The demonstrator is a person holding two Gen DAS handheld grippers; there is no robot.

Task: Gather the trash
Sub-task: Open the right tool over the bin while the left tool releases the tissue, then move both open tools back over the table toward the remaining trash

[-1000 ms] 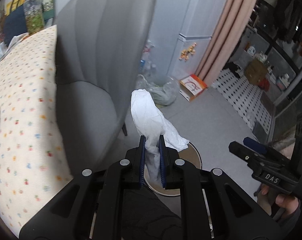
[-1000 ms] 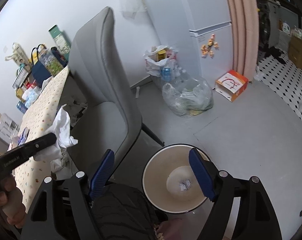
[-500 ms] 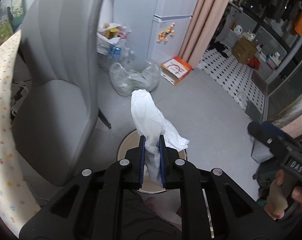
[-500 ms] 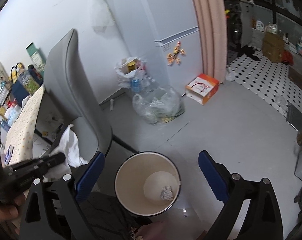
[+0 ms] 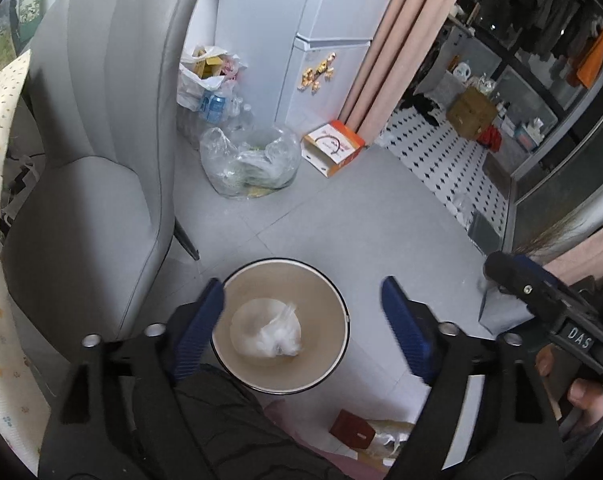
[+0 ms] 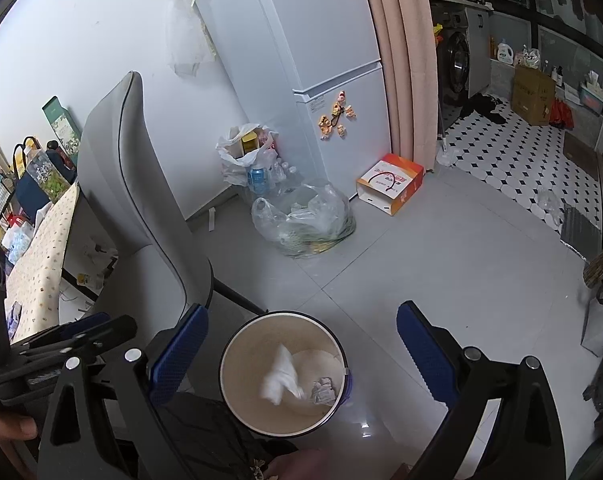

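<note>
A round beige trash bin (image 5: 333, 300) stands on the grey floor right below both grippers; it also shows in the right wrist view (image 6: 237, 344). A crumpled white tissue (image 5: 277, 336) lies inside it, blurred in the right wrist view (image 6: 279, 376), beside a small crumpled scrap (image 6: 321, 390). My left gripper (image 5: 303, 328) is open and empty above the bin. My right gripper (image 6: 299, 356) is open and empty above the bin too. The right gripper's body shows at the right of the left wrist view (image 5: 541, 300).
A grey chair (image 5: 97, 140) stands left of the bin, next to a table with a dotted cloth (image 6: 41, 252). Clear plastic bags of trash (image 6: 301, 216) and an orange-white box (image 6: 389, 188) lie by the white fridge (image 6: 325, 60). A red item (image 5: 349, 428) lies near my feet.
My left gripper opened and let go of the white tissue, which dropped into the bin. Both grippers shifted further over the bin.
</note>
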